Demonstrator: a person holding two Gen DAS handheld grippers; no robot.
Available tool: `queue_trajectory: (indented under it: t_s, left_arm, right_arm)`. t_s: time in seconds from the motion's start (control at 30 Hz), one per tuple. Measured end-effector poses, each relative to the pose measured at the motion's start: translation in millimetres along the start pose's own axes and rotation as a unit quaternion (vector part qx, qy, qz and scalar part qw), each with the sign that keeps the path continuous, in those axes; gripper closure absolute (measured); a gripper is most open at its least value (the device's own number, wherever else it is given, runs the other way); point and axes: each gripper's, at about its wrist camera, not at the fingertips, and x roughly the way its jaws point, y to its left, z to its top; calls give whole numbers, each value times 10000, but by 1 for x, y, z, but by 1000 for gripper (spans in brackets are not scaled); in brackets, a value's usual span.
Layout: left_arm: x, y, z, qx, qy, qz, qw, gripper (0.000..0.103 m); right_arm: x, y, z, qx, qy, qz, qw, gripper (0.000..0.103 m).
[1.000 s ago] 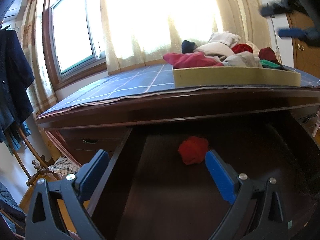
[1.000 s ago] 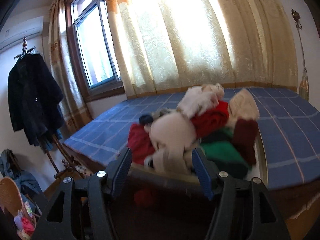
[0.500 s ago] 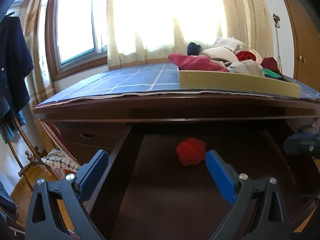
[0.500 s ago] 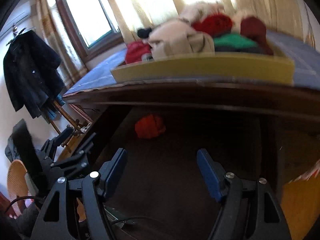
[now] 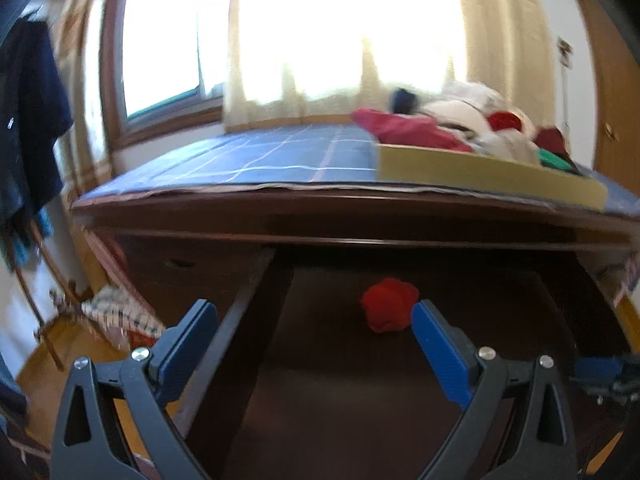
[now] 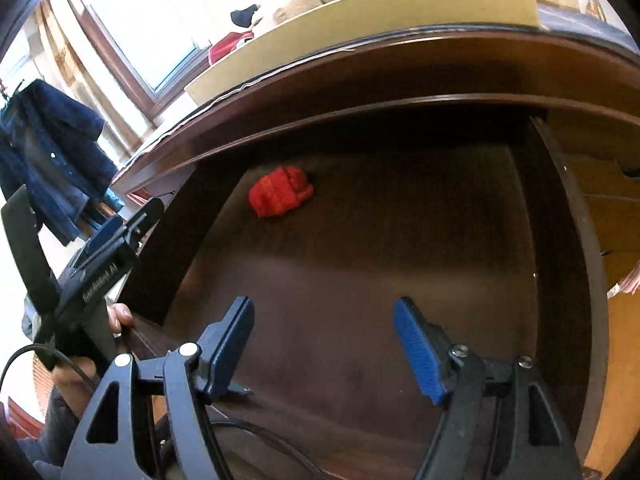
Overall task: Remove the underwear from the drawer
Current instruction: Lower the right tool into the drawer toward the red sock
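Note:
A balled red piece of underwear [image 5: 389,310] [image 6: 280,196] lies alone on the floor of the open dark wooden drawer [image 5: 360,400] [image 6: 360,260], toward its back left. My left gripper [image 5: 313,310] hangs open over the drawer's left front, with the red ball just beyond its right fingertip and nothing between the fingers. My right gripper [image 6: 324,305] is open above the drawer's front, tilted down into it. Its jaws have widened a little in the last second and are empty. The left gripper [image 6: 108,240] shows at the drawer's left wall, held by a hand [image 6: 120,316].
On the dresser top a blue checked cloth [image 5: 280,160] carries a yellow tray [image 5: 480,172] [image 6: 360,12] heaped with clothes. A dark coat [image 5: 28,120] [image 6: 52,160] hangs on a rack at the left. The right gripper's tip [image 5: 600,372] shows at the drawer's right front.
My right gripper has come down from above the tray of clothes to the open drawer's front and tilted into it. The left view has rolled slightly; the left gripper stays open.

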Motion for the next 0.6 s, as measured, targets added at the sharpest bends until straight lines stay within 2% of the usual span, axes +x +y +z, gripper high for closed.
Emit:
queue_trajectory:
  t_s: [0.13,0.3,0.5,0.6]
  left_arm:
    - [0,31,7,-342,35,346,9988,3]
    - [-3,43,14,-382,-56,626,9973,3]
    - [10,29,0,-202,198,506,9983,3]
    - [6,22,-2,52,44,531,9986,2]
  right_arm:
    - [-1,-6,2,151,-35,141,9998,29]
    - [-1,-4,5,147,-2,183,9997,29]
    - [-7,12,26,-289,-78,98,9995,29]
    - [-5,22,43,-573,-16,84,9983,29]
